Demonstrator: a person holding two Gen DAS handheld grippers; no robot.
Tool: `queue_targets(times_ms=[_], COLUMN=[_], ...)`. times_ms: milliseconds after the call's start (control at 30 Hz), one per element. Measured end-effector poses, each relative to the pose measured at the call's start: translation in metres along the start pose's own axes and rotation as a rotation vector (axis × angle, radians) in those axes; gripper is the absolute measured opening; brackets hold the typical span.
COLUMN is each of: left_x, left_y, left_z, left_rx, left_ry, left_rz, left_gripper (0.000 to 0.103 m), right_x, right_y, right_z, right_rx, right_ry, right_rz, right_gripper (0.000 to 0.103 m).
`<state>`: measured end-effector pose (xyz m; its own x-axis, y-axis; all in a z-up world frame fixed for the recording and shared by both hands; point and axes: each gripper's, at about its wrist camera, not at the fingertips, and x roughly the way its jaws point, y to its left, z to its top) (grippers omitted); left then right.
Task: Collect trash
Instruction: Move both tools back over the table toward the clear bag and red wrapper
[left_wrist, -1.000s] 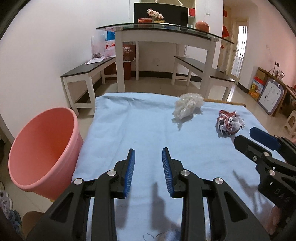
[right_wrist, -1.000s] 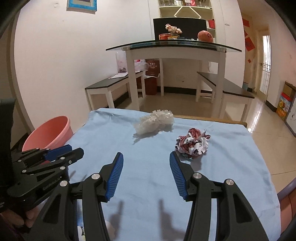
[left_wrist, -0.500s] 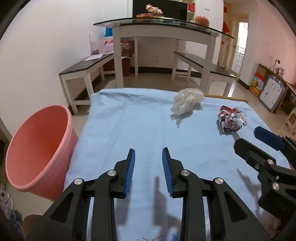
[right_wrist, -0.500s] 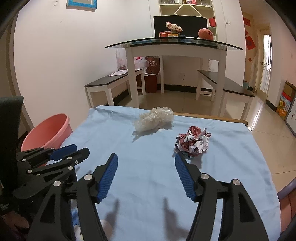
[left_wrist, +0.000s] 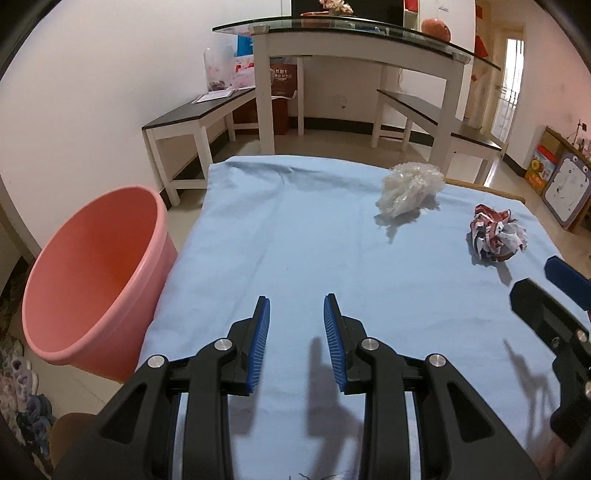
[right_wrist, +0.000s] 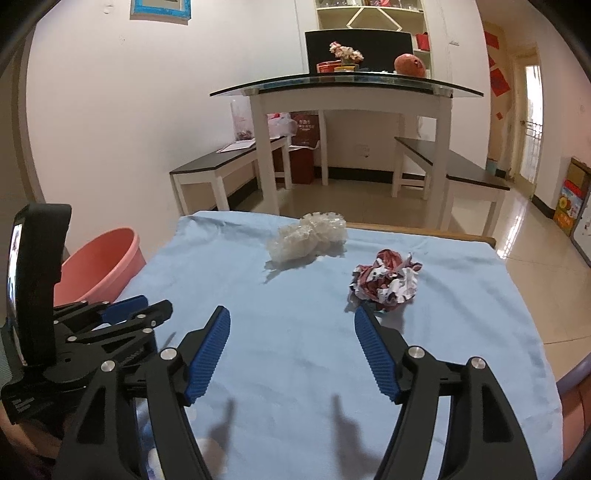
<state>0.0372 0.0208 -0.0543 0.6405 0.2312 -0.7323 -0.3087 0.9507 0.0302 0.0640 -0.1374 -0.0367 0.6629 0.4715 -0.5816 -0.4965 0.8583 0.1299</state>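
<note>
Trash waits on a blue cloth (right_wrist: 295, 369) over a table: a clear plastic wad (right_wrist: 308, 236) at twelve o'clock and a red-and-white paper ball (right_wrist: 384, 280) at one o'clock of the right gripper (right_wrist: 291, 321). Its jaws are opening, nothing between them, probably widening to fit the paper ball just ahead; a second ago they stood narrower. The left gripper (left_wrist: 295, 306) hangs part-open and empty, as before, with a pink bucket (left_wrist: 92, 266) at nine o'clock, placed beside the table's edge so trash can drop in.
</note>
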Motion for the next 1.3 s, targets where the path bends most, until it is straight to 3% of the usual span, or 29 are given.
queue_targets(times_ms=[67, 467, 967, 1033, 1300], left_x=[-0.002, -0.01, -0.01, -0.01, -0.006], left_y=[0.0, 0.001, 0.003, 0.003, -0.001], left_z=[-0.001, -0.002, -0.002, -0.001, 0.0], left_rx=[0.003, -0.001, -0.013, -0.01, 0.016], left_ry=[-0.008, -0.05, -0.049, -0.046, -0.028], left_rz=[-0.002, -0.024, -0.041, -0.045, -0.067], left_gripper=[0.03, 0.03, 0.03, 0.03, 0.03], right_x=[0.0, -0.008, -0.02, -0.019, -0.017], right_y=[0.0, 0.008, 0.003, 0.003, -0.002], right_z=[0.0, -0.001, -0.004, -0.004, -0.005], right_rx=[0.001, -0.023, 0.026, 0.037, 0.067], right_ry=[0.003, -0.036, -0.048, -0.034, -0.009], right_rz=[0.033, 0.007, -0.013, -0.03, -0.044], right_gripper=[0.069, 0.069, 0.07, 0.075, 0.076])
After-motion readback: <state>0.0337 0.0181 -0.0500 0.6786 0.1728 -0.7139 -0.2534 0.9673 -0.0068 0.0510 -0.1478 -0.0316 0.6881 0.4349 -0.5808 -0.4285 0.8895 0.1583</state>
